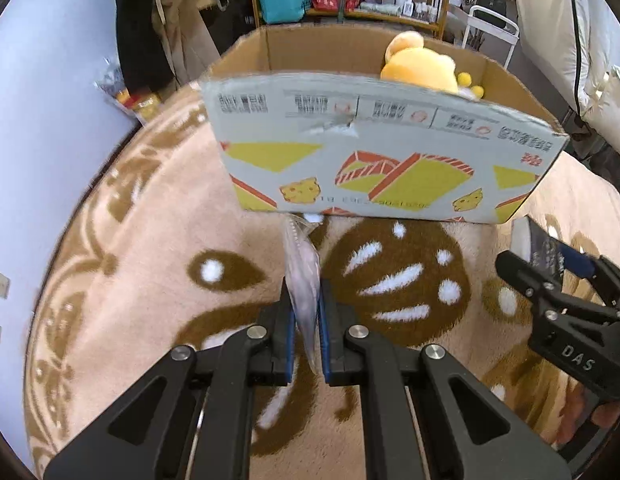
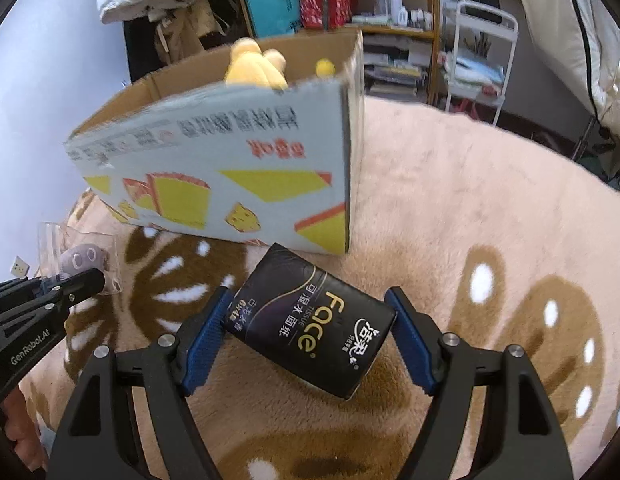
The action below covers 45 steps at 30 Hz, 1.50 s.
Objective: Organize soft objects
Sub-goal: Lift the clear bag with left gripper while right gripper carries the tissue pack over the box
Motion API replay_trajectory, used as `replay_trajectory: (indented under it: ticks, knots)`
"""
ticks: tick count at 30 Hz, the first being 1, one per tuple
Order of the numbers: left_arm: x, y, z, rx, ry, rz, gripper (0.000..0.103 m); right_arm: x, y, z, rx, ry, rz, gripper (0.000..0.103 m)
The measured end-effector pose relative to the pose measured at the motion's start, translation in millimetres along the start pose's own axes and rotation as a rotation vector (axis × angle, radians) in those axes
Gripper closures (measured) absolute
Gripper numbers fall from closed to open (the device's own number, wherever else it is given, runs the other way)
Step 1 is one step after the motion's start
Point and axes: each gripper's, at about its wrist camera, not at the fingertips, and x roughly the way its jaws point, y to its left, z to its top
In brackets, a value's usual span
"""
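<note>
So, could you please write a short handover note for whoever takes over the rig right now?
Left gripper: shut on the clear plastic bag holding a small grey plush, just above the beige-and-brown fleece blanket.
Right gripper: its jaws are around the black tissue pack, in front of the printed cardboard box.
Done: yellow plush bear is in the box.
Left: box the bagged plush and the tissue pack.

A plush beige blanket (image 2: 470, 208) with brown and white patterns covers the surface; an open cardboard box (image 1: 382, 160) sits on it; a black tissue pack (image 2: 310, 324) lies just before the box.
</note>
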Motion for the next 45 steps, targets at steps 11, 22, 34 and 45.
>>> replay_trajectory:
  ticks: [11, 22, 34, 45]
  knots:
    - [-62, -9, 1, 0.049, -0.159, 0.011, 0.093, -62, -4, 10, 0.012, -0.158, 0.006, 0.022]
    - [-110, -9, 32, 0.095, -0.353, 0.047, 0.093, -105, -12, 46, -0.011, -0.311, 0.029, 0.021]
    - [-120, -12, 106, 0.134, -0.489, 0.032, 0.092, -106, -7, 102, -0.057, -0.424, 0.017, 0.021]
    - [-56, -16, 138, 0.102, -0.386, -0.005, 0.09, -60, -17, 116, 0.04, -0.385, 0.108, 0.021]
